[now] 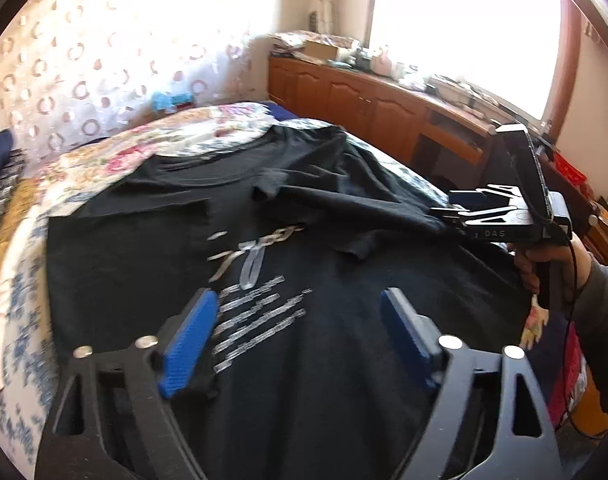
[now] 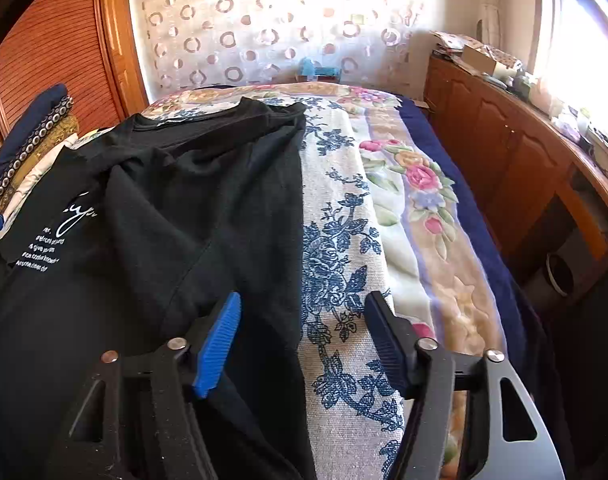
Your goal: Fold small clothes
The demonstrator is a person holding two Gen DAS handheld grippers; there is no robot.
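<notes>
Black T-shirt (image 1: 287, 320) lay spread on the bed (image 2: 384, 208), white print facing up, collar toward the far curtain (image 2: 263, 20); its right side already turned over the body, sleeve lying across the chest in soft wrinkles.

Left hand-held gripper (image 1: 299, 336) hovered over the printed chest, jaws apart, nothing between the blue pads (image 1: 189, 336); released. Right hand-held gripper (image 2: 299, 340) straddled the shirt's right folded edge, one pad over black cloth, the other over the floral cover; jaws apart, no cloth pinched; released. From the left wrist view the right gripper (image 1: 464, 216) sat low at the shirt's right edge, a hand (image 1: 544, 268) on its grip.

Step judged: first lengthwise fold just laid down and let go; the left side appeared still flat and unfolded. Next move probably called for the left gripper to shift out to the left sleeve or hem edge, pinch a single layer, and carry it over the middle without dragging the laid fold.

Edges and room: plenty of bare bed to the right of the shirt; wooden cabinet (image 2: 504, 140) well apart beyond the bed's right edge; a stack of folded textiles (image 2: 31, 136) near the shirt's left side, tighter there; shirt's near hem hidden below the grippers.
</notes>
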